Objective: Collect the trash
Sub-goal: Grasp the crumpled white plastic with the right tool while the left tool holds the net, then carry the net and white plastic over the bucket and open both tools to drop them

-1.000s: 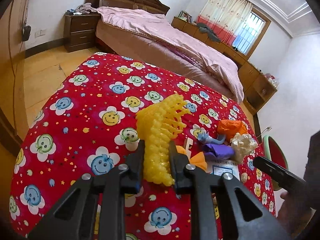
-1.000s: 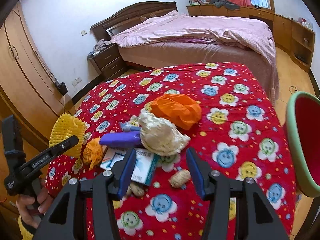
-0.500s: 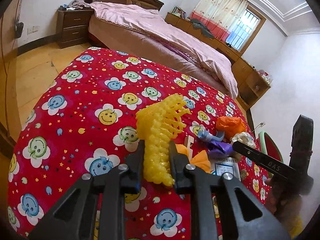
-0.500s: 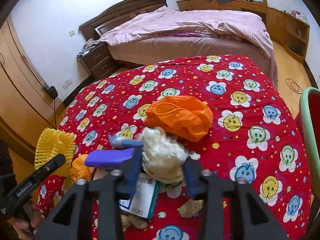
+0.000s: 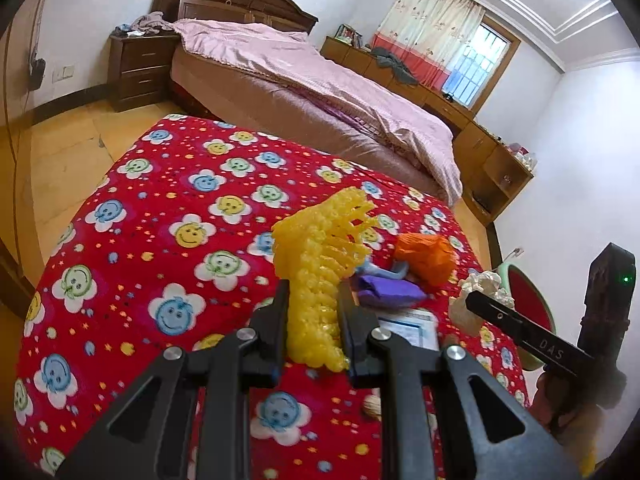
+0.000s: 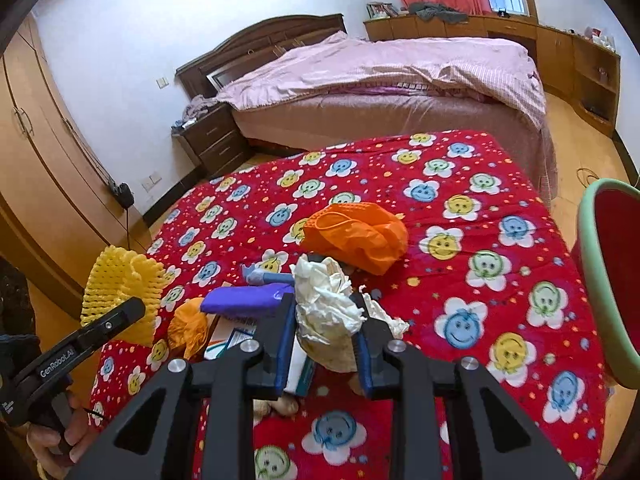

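On the red cloth [image 6: 460, 240], the left gripper [image 5: 312, 320] pinches yellow netting [image 5: 320, 276]; the right gripper [image 6: 322, 332] clamps crumpled tissue [image 6: 324, 304], just before the orange bag [image 6: 356, 236].

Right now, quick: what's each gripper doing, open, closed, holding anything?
Left gripper: closed on the yellow foam fruit net.
Right gripper: closed on the crumpled white tissue wad.

The cloth [image 6: 460, 264] is bright red with smiley-faced flowers in blue, yellow, green and white. A yellow foam net [image 5: 320, 276], an orange bag [image 6: 356, 236], a purple wrapper [image 6: 244, 300], off-white crumpled paper [image 6: 326, 312]. The far bedspread [image 6: 380, 68] is pale pink; the bin [image 6: 608, 280] red inside, green-rimmed.
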Tool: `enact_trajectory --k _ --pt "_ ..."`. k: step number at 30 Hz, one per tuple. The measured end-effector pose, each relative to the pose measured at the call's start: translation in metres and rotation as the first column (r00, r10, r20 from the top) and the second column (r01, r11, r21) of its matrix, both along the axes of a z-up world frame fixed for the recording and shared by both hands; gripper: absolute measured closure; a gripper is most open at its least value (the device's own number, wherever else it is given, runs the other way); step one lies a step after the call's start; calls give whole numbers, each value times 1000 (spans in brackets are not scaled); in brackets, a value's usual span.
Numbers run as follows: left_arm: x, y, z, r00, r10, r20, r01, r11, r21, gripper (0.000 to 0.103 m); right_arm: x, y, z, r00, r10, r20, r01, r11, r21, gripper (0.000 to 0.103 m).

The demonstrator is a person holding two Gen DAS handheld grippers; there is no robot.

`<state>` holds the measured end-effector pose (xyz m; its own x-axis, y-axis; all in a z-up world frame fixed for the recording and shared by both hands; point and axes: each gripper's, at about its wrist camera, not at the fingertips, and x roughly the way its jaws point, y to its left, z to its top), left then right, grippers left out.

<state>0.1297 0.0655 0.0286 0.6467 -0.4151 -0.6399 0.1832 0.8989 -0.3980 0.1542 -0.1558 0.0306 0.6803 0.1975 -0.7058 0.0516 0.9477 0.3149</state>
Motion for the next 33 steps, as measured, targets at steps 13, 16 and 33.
enact_trajectory --k 13,16,33 --pt "-22 -45 23 997 -73 9 73 997 5 81 -49 -37 27 995 -56 84 55 998 10 74" --pt "-25 -60 27 994 -107 6 107 994 1 81 -61 -49 30 992 -83 92 81 997 15 74" --pt "-29 -164 51 947 -320 20 319 947 45 81 -115 -134 47 950 -279 144 279 960 22 74"
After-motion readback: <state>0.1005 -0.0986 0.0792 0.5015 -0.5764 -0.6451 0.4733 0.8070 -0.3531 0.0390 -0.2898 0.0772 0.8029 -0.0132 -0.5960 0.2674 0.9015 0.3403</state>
